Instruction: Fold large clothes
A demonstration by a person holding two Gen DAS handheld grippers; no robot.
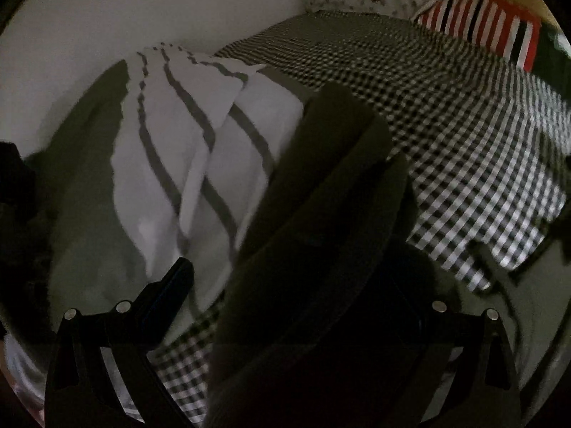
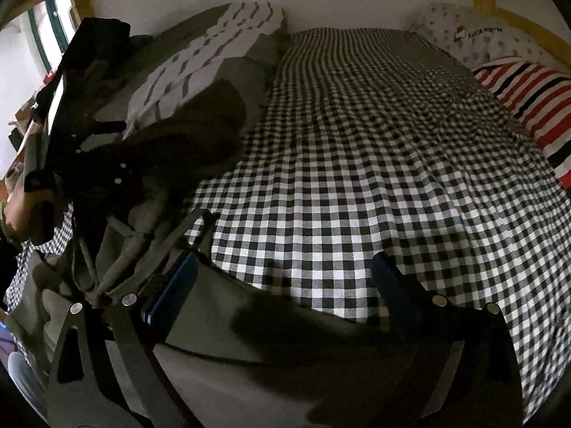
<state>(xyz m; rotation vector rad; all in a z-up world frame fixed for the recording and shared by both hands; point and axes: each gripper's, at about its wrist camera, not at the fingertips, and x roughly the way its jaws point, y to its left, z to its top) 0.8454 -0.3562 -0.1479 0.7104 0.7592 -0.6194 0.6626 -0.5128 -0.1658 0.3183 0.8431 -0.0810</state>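
the left wrist view is dim and blurred, and a dark olive garment (image 1: pixel 314 221) fills its lower middle, draped across the space between the fingers of the left gripper (image 1: pixel 296 285). only the left finger (image 1: pixel 171 285) shows plainly; the right finger is lost in shadow behind the cloth, so whether the jaws are pinching the fabric or standing apart cannot be told. in the right wrist view the left gripper (image 2: pixel 89 142) shows again as a dark mass at the left edge, with the garment (image 2: pixel 203 125) bunched just beyond it; the contact between them is too dark to read. a hand (image 2: pixel 21 207) at the far left edge is cut off.

no containers show.

the right gripper (image 2: pixel 285 285) has its fingers spread wide, with nothing between the pads (image 2: pixel 178 285). beneath and between them lies grey-green cloth (image 2: pixel 221 321), crossed by a dark shadow; whether this is part of the same garment cannot be told. grey straps or cords (image 2: pixel 132 246) trail from it toward the left finger.

all of this lies on a bed covered by a black-and-white checked sheet (image 2: pixel 357 178). a white pillow with grey stripes (image 1: pixel 200 149) sits just left of the olive garment, against the wall. at the far end are a red, white and black striped cushion (image 2: pixel 535 107) and a white patterned pillow (image 2: pixel 474 35), well apart from both grippers.
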